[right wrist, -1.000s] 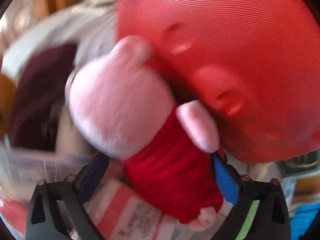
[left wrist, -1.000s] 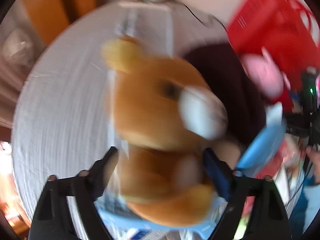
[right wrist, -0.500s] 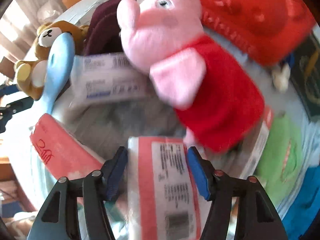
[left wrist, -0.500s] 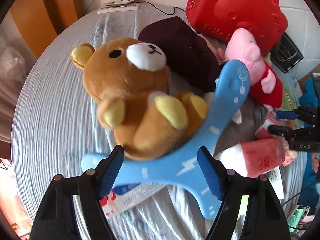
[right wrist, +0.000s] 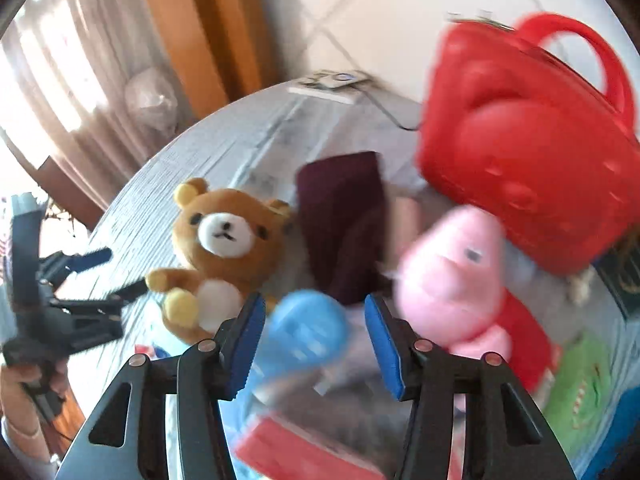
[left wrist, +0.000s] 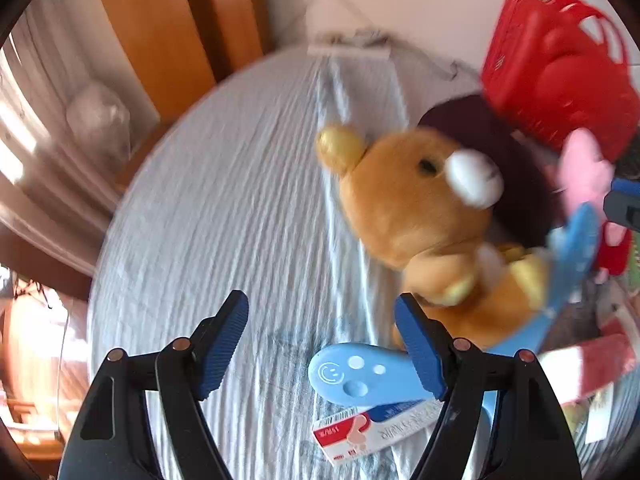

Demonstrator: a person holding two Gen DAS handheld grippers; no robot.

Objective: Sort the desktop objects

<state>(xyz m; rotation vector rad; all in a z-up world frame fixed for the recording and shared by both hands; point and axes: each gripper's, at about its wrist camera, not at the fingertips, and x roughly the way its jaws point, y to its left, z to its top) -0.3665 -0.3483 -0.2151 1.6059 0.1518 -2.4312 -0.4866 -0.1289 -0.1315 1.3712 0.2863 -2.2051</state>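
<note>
Here the left gripper (left wrist: 320, 344) hangs over bare grey cloth (left wrist: 240, 208), its jaws apart with nothing between them. Just to its right lies the bear (left wrist: 424, 216), a brown plush on its back, resting partly on a blue boomerang-shaped toy (left wrist: 360, 376) whose near arm runs behind the right finger. A red-and-white packet (left wrist: 360, 432) pokes out from under that toy. Behind the bear sits a dark maroon pouch (left wrist: 500, 152), and past it a red bag (left wrist: 560, 76) at the cloth's far edge. The right gripper (right wrist: 314, 344) is closing its jaws, empty, with the toy's blurred blue tip seen between the pads but below them, not pinched. A pink pig (right wrist: 452, 284) in a red dress lies just right of it, against the bag.
</note>
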